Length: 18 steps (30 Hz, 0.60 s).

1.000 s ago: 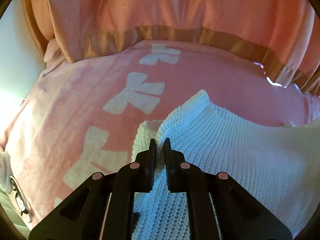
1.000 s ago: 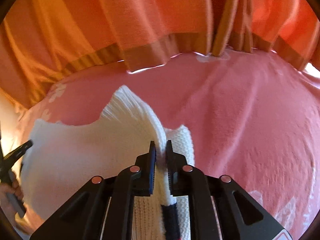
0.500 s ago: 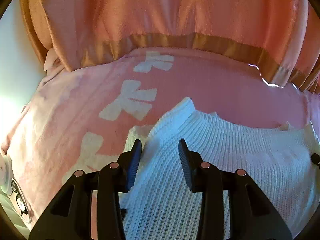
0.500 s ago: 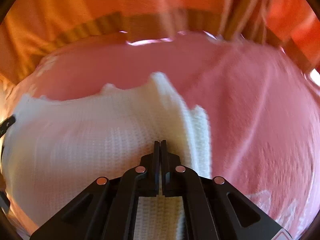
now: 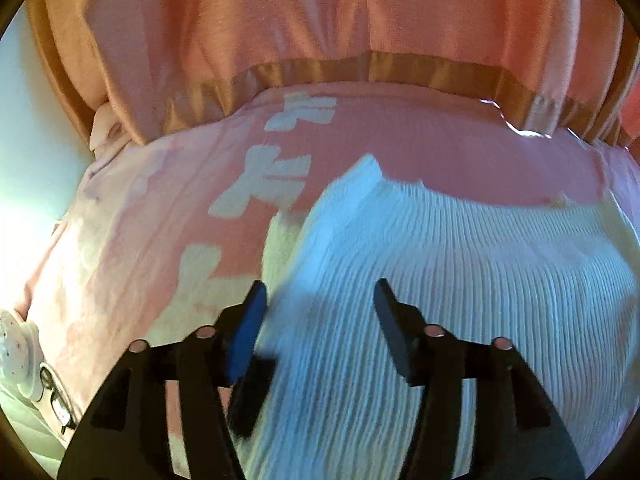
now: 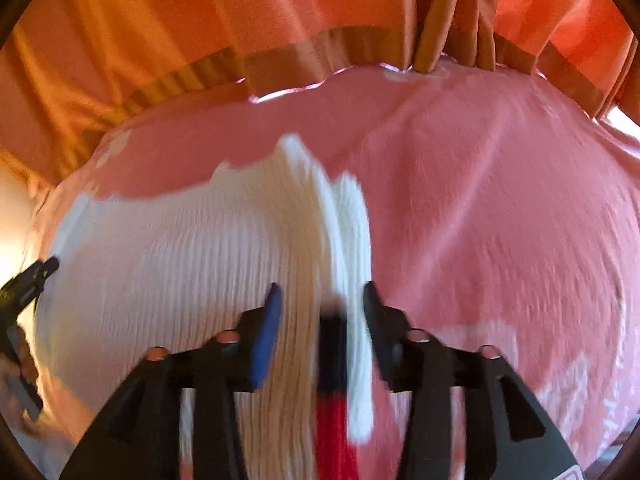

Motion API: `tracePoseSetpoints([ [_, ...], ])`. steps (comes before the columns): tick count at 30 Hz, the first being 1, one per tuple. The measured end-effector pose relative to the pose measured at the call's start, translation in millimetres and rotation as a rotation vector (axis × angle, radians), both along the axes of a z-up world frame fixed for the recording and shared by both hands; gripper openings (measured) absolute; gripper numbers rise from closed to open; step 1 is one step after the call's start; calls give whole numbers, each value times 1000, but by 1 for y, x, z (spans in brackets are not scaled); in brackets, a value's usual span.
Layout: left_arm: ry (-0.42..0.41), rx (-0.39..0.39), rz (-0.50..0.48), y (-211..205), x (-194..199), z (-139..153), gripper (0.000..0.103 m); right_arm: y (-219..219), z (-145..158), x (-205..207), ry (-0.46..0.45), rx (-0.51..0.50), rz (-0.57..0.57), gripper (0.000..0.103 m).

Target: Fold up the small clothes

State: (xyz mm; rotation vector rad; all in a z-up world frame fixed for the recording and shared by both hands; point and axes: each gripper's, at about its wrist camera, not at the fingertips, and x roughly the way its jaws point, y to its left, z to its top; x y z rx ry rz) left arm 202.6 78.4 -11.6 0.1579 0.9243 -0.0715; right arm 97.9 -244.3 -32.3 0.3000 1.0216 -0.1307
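A white knit sweater (image 5: 460,280) lies folded on a pink blanket (image 5: 120,260) with white bow shapes. My left gripper (image 5: 320,296) hovers over the sweater's left part. Its jaws are opening, and only flat knit lies below them. In the right wrist view the sweater (image 6: 180,260) shows a doubled right edge with a dark and red stripe (image 6: 332,392). My right gripper (image 6: 322,292) straddles that edge with its jaws opening and the pads off the cloth. The left gripper's tip (image 6: 36,280) shows at the far left, with a hand (image 6: 16,356) below it.
A pink-orange curtain (image 5: 320,20) with a gold band hangs along the far side of the blanket. The same curtain (image 6: 240,20) fills the top of the right wrist view. A white round object (image 5: 16,344) lies at the blanket's left edge. Bare blanket (image 6: 500,220) stretches right of the sweater.
Both grippers were shut on the sweater's raised corners and have let go and opened. The corners have dropped onto the blanket. The left gripper now stands further over the sweater.
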Motion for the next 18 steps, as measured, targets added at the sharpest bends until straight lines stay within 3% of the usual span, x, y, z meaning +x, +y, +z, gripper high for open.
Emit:
tracePoseSetpoints([
  [3,47,-45,-22,19,-28,2,81,11,4,-34,-18,19,49,54],
  [5,63,-60,-12,35,-49,0,82,18,-1,-55,-22,24,49,61],
  [9,112,-121,19,55,-72,-19,83,26,-23,-70,38,68,59,60],
  [10,137,-148,25,59,-74,-24,76,28,-26,-71,40,72,67,43],
  [11,161,-183,27,62,-77,-28,66,31,-27,-72,38,75,77,10],
  [13,191,-219,46,68,-80,-32,28,33,-19,-77,7,66,77,7],
  [14,182,-234,47,71,-82,-29,18,32,-11,-80,-23,71,73,7],
  [16,169,-307,50,82,-88,-16,14,29,12,-97,-108,63,64,7],
  [18,146,-296,60,89,-97,-10,14,21,16,-111,-123,56,29,6],
])
